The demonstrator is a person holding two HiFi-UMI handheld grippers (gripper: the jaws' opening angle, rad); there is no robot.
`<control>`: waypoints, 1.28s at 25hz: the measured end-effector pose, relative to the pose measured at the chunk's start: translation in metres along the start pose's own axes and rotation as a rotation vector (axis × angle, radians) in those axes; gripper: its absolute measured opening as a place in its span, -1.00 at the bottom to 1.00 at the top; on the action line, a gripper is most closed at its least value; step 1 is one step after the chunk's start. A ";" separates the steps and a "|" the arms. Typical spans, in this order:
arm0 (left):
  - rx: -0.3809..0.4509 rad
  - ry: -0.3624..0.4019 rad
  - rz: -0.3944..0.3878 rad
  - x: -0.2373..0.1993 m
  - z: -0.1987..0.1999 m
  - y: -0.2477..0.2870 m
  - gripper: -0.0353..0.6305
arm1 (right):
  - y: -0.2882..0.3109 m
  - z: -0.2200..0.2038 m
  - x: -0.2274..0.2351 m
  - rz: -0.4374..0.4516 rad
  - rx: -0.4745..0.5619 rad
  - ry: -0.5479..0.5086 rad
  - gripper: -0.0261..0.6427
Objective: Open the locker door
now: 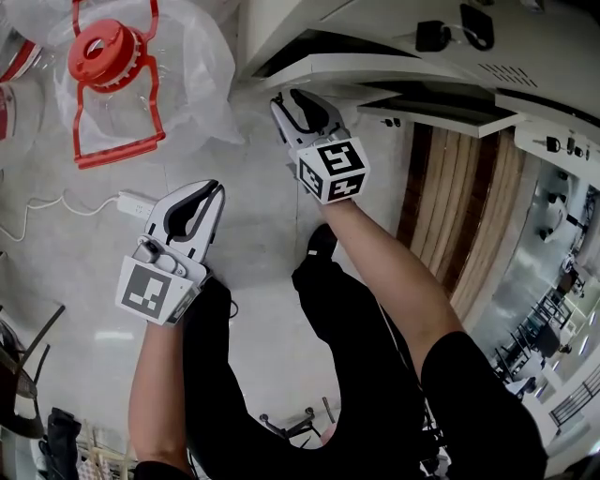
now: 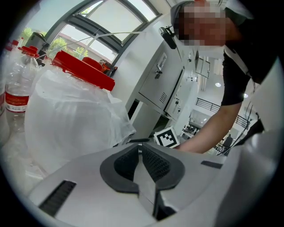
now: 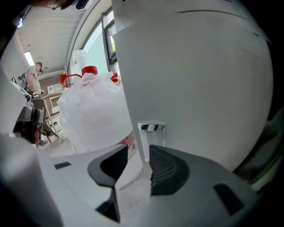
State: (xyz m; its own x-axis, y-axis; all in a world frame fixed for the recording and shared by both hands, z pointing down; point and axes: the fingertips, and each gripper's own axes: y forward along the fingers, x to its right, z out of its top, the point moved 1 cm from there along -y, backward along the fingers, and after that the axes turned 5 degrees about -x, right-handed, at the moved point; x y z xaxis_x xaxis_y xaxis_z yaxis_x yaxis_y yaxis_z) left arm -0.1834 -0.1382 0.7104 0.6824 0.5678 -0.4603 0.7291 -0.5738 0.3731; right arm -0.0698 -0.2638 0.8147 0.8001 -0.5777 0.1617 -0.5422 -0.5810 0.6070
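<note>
Here, in the head view, the right gripper (image 1: 291, 101) sits top centre of the frame, its tips just under the pale lower edge of the locker (image 1: 300, 23). In the right gripper view its jaws stand well apart and hold nothing. The locker door (image 3: 199, 88) fills the right half of that frame as a plain grey panel. Its vertical edge runs down from the top and lines up with the gap between the two jaws. The pads do not press on it, and we cannot tell whether the edge actually reaches in between them. A small metal pull (image 3: 151, 128) sits on the door just beside that edge, right above the right-hand jaw.

The left gripper (image 1: 214, 190) is lower left in the head view, over bare floor (image 1: 253, 234), well apart from the locker. In its own view the jaws are brought together at the tips, with nothing between them.

At upper left of the head view a big water jug (image 1: 112, 94) stands wrapped in clear plastic, with a red cap (image 1: 103, 52) and a red carry frame. A white power strip (image 1: 136, 203) lies on the floor just left of the left gripper. The person's legs in black trousers (image 1: 356, 337) fill the lower centre.
</note>
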 end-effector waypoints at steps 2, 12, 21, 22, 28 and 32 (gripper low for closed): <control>-0.001 0.000 -0.006 -0.001 -0.002 0.001 -0.83 | 0.004 0.000 0.001 -0.006 0.004 0.004 -0.50; -0.015 -0.004 -0.022 -0.007 -0.005 0.004 -0.83 | 0.020 0.010 0.003 -0.024 0.021 0.026 -0.48; -0.017 -0.023 -0.033 -0.005 -0.008 0.001 -0.83 | 0.017 0.016 0.012 -0.088 0.029 0.035 -0.62; -0.019 -0.025 -0.034 -0.005 -0.009 0.001 -0.83 | 0.017 0.016 0.012 -0.089 0.026 0.034 -0.62; -0.019 -0.026 -0.041 -0.001 -0.008 0.001 -0.83 | 0.014 0.014 0.012 -0.087 0.011 0.036 -0.65; -0.032 -0.028 -0.046 0.002 -0.009 0.001 -0.83 | 0.009 0.010 0.009 -0.080 0.005 0.038 -0.65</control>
State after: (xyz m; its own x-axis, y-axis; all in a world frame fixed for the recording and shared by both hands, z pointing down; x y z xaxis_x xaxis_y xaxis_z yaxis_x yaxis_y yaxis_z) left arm -0.1811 -0.1322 0.7175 0.6469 0.5758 -0.4999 0.7611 -0.5283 0.3764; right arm -0.0700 -0.2801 0.8142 0.8498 -0.5075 0.1422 -0.4775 -0.6272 0.6153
